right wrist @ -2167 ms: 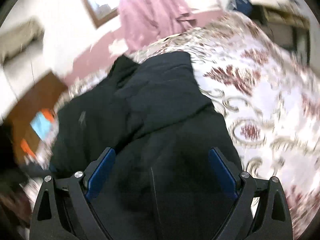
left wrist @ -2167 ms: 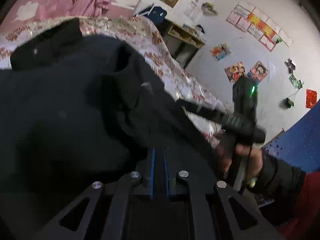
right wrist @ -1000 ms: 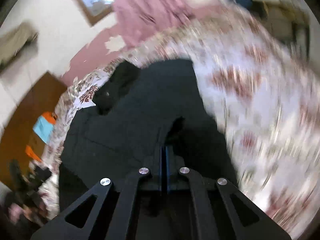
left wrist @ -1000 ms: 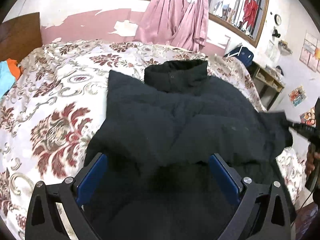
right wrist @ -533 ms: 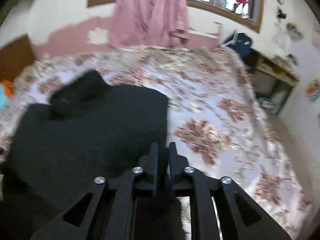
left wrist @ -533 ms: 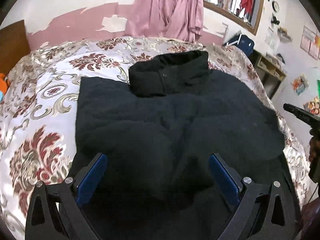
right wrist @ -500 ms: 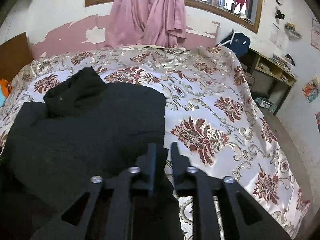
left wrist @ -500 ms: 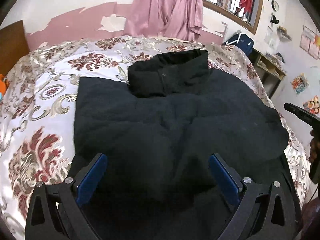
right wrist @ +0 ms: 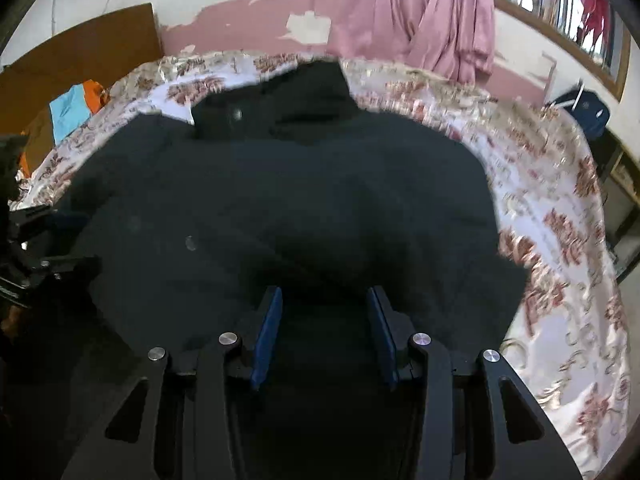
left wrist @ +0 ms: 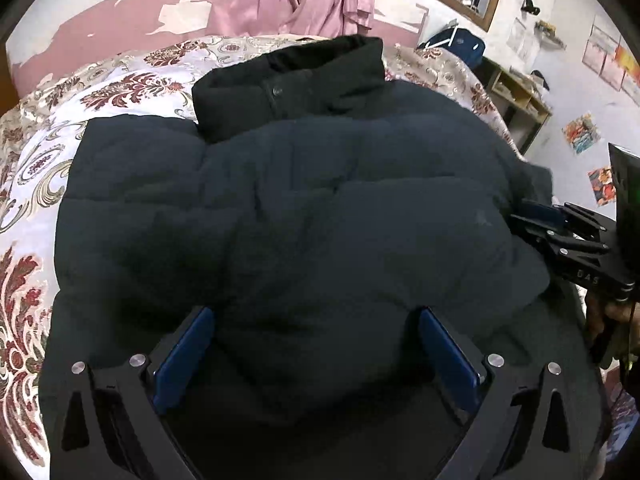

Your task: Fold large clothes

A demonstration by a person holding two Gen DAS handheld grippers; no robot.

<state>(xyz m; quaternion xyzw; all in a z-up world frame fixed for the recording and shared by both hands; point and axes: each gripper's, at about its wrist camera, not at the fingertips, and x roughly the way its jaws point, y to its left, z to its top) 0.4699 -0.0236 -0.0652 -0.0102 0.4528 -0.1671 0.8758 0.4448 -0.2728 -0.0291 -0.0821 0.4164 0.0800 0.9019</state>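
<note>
Both tongs hang apart over a black padded jacket (left wrist: 304, 216) with nothing clamped: the left tongs (left wrist: 316, 356) stand wide at the garment's near edge, while the right tongs (right wrist: 324, 336), whose jaws have just been opening, are narrower, with dark cloth below the gap but not pinched. Spread flat on the floral bedspread (left wrist: 36, 160), the jacket fills the middle of both views, its collar (left wrist: 288, 76) toward twelve o'clock by the pink curtain (right wrist: 420, 20). From the left view the right tongs appear at three o'clock beside the jacket's edge.
</note>
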